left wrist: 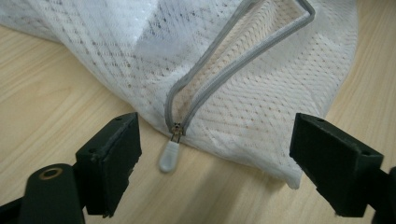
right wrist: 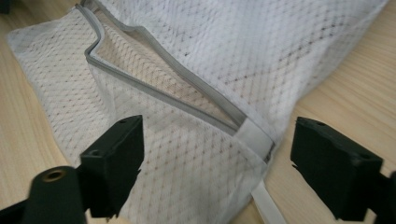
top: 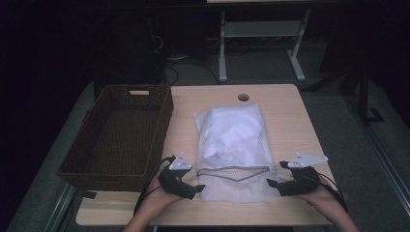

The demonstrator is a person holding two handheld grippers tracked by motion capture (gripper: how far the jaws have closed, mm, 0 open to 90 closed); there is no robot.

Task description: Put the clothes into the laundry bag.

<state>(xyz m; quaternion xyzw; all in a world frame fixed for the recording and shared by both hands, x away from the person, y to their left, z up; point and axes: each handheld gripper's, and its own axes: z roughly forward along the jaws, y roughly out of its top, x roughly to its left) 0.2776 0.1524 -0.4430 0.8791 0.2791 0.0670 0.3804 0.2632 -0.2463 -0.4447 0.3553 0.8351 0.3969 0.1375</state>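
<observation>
white mesh bag (top: 232, 145) flat mid-counter (top: 290, 121), zipper (left wrist: 224, 70) unzipped, wicker basket (top: 121, 135) to its left; left claw (top: 193, 186) and right claw (top: 273, 182) both spread wide, empty, flanking the bag's near end, pull tab (left wrist: 169, 154) between left jaws

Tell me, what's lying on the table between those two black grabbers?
In the high view, the white mesh bag's near end, with its open grey zipper.
</observation>
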